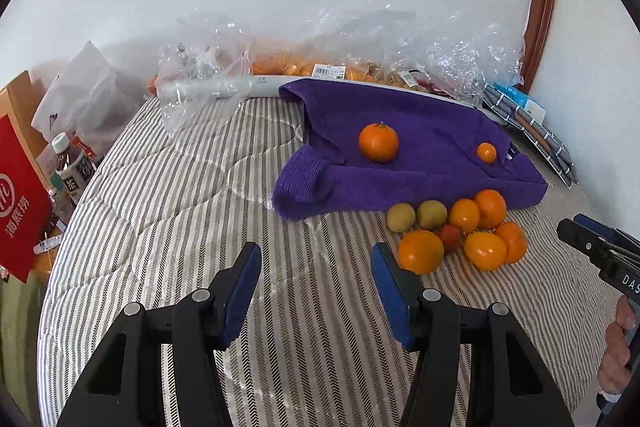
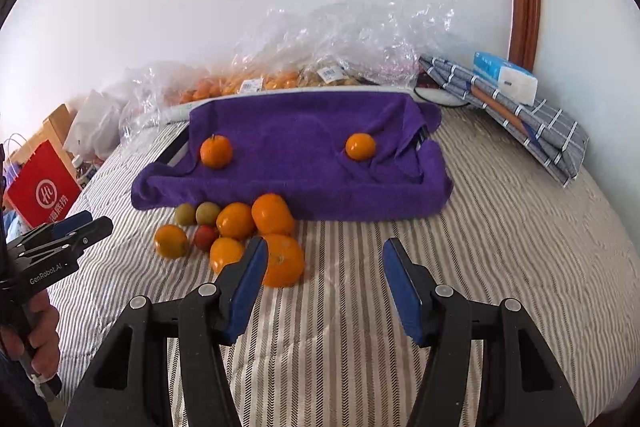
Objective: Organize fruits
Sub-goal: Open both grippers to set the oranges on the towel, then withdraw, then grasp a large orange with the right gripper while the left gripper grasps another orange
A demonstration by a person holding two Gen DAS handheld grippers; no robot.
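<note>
On the striped bed cover (image 2: 500, 227), near its far edge: one purple towel (image 2: 296, 163), spread with rumpled borders.

- Item 1: larger orange with stem (image 2: 216, 151), resting on the towel's left part as the right wrist view shows it.
- Item 2: smaller orange (image 2: 360, 146), on the towel's right part, well apart from item 1.
- Item 3: fruit pile (image 2: 240, 235) on the bed cover, just in front of the towel's near edge; several orange fruits, two greenish-yellow fruits (image 1: 416, 215) and one small red fruit (image 1: 451, 237), all touching or close together.
- Item 4: left gripper (image 1: 316, 255), fingers partly apart and holding nothing; its right finger stands just beside the nearest orange of the pile.
- Item 5: right gripper (image 2: 325, 251), fingers partly apart and holding nothing; its left finger overlaps the front of the pile in view, contact uncertain.
- Item 6: clear plastic bags (image 1: 360, 43) with more orange fruit, along the wall behind the towel.
- Item 7: red paper bag (image 1: 20, 203) and bottles, beside the bed on the left.
- Item 8: folded checked cloth (image 2: 520, 119) with a blue and white tissue pack (image 2: 505, 77) on it, at the right.
</note>
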